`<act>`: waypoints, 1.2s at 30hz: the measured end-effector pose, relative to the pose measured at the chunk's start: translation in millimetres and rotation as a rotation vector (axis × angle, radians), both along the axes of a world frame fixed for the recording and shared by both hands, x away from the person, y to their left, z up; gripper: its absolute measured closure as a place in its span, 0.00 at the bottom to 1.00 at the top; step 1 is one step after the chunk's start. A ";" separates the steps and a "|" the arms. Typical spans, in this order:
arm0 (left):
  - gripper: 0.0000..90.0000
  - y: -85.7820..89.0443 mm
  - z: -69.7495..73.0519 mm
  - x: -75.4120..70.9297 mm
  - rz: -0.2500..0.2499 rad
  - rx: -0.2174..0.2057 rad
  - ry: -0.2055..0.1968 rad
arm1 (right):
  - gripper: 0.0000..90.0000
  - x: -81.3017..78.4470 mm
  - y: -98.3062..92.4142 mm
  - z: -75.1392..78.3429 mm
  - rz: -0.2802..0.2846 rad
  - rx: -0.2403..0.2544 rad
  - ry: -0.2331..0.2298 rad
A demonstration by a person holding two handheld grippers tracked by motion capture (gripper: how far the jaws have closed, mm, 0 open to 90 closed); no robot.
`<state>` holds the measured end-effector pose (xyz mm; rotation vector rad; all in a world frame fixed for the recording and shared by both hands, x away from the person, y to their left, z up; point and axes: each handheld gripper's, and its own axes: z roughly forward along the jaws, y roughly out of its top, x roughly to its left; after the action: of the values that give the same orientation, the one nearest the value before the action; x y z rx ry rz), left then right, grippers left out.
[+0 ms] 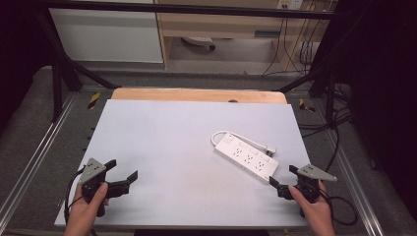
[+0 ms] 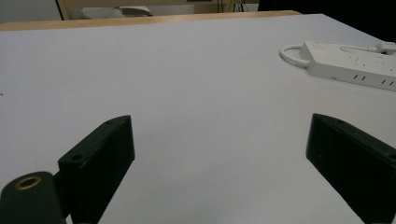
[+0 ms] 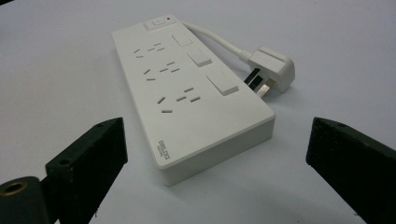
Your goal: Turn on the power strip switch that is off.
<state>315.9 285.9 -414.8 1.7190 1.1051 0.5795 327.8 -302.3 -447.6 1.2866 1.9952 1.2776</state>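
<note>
Right gripper (image 3: 215, 154) fingers spread wide just short of the power strip (image 3: 187, 98), plug (image 3: 273, 67) lying beyond, left gripper (image 2: 219, 158) fingers wide over bare surface (image 2: 187, 84), finger bases cut off below.

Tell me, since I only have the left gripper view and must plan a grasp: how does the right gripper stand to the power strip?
Observer: The right gripper is at the power strip's near end, jaws open, not touching.
Operator: Is the plug free?
Observer: Yes, the plug lies on the table beside the strip, unplugged.
Operator: Any switches?
Observer: Three rocker switches run along the plug side.
</note>
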 end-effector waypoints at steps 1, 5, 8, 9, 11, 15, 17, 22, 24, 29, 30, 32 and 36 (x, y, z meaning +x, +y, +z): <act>0.09 0.2 -0.1 0.8 -0.004 0.002 0.001 | 0.06 0.0 0.1 0.0 -0.001 0.000 0.004; 0.09 -1.6 -1.0 1.1 -0.012 0.011 0.006 | 0.06 1.0 0.0 0.4 0.003 0.010 0.007; 0.09 -2.4 -1.7 1.4 -0.014 0.019 0.008 | 0.06 1.8 0.2 1.4 -0.002 0.008 0.013; 0.09 -2.5 -1.9 1.5 -0.015 0.021 0.010 | 0.06 1.8 0.4 1.8 -0.002 0.008 0.013; 0.09 -2.6 -2.1 1.6 -0.017 0.023 0.014 | 0.06 1.6 1.1 2.7 -0.004 0.007 0.017; 0.09 -0.4 -2.3 4.3 -0.018 0.017 0.012 | 0.06 2.9 4.1 5.1 -0.022 0.042 0.054; 0.09 0.5 -2.6 5.2 -0.019 0.022 0.012 | 0.06 2.7 6.2 6.6 -0.019 0.033 0.052; 0.09 -1.8 -3.0 6.4 -0.034 0.029 0.007 | 0.05 0.6 10.4 13.7 0.001 0.023 0.034; 0.09 -2.6 -4.2 7.7 -0.039 0.044 0.010 | 0.06 0.4 12.0 17.0 0.006 0.011 0.038; 0.09 -3.2 -6.8 9.2 -0.037 0.057 0.016 | 0.06 0.6 15.6 25.5 0.027 0.016 0.035; 0.09 -3.2 -7.0 8.6 -0.034 0.055 0.016 | 0.06 0.8 16.0 27.6 0.031 0.015 0.033; 0.09 -3.2 -7.3 8.3 -0.032 0.054 0.018 | 0.06 1.1 17.4 32.0 0.040 0.015 0.030; 0.09 -3.6 -7.6 7.5 -0.036 0.056 0.022 | 0.06 3.2 19.6 37.3 0.054 -0.001 0.029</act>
<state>323.5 282.3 -422.4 1.7936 1.0801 0.5759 331.0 -282.7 -410.3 1.2660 2.0636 1.2898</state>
